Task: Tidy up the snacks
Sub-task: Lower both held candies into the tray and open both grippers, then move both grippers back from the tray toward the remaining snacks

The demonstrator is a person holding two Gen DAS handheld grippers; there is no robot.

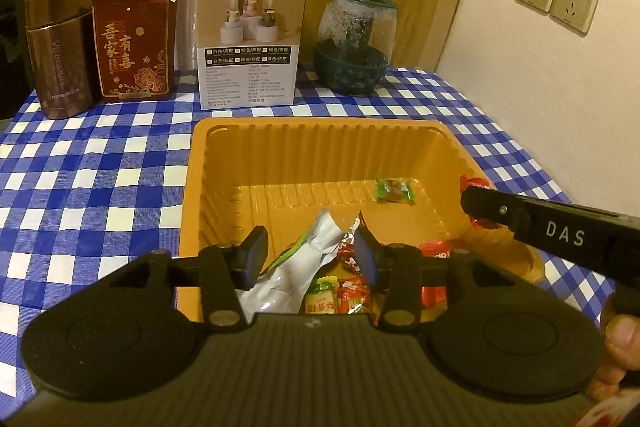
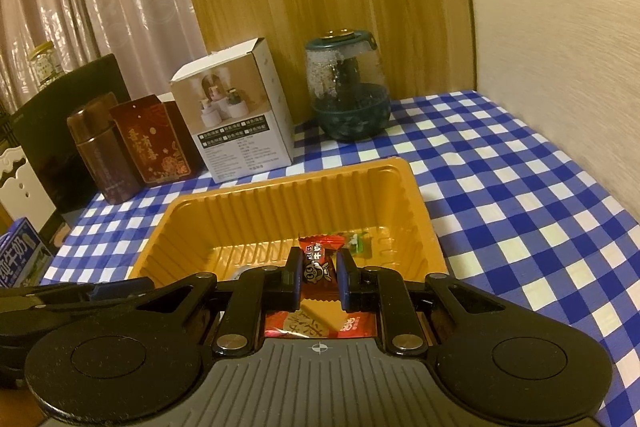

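Covering the desk [image 1: 100, 155] is a checked cloth; box [image 1: 251, 35], jar [image 1: 354, 43] and tins line its rear. Orange tray [image 1: 320, 155] holds snacks. Left gripper [image 1: 316, 251]: fingers apart over a silver wrapper [image 1: 296, 267]. Right gripper [image 2: 319, 267]: fingers clamped on a red candy [image 2: 318, 259].

We list: snack wrappers [image 1: 328, 291] partly hidden behind the left tool [image 1: 310, 253]; milk carton [image 2: 22, 259] cropped at the edge; box [image 1: 252, 35] print illegible.

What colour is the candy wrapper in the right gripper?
Red wrapper, with white and dark print; clearest in the right wrist view.
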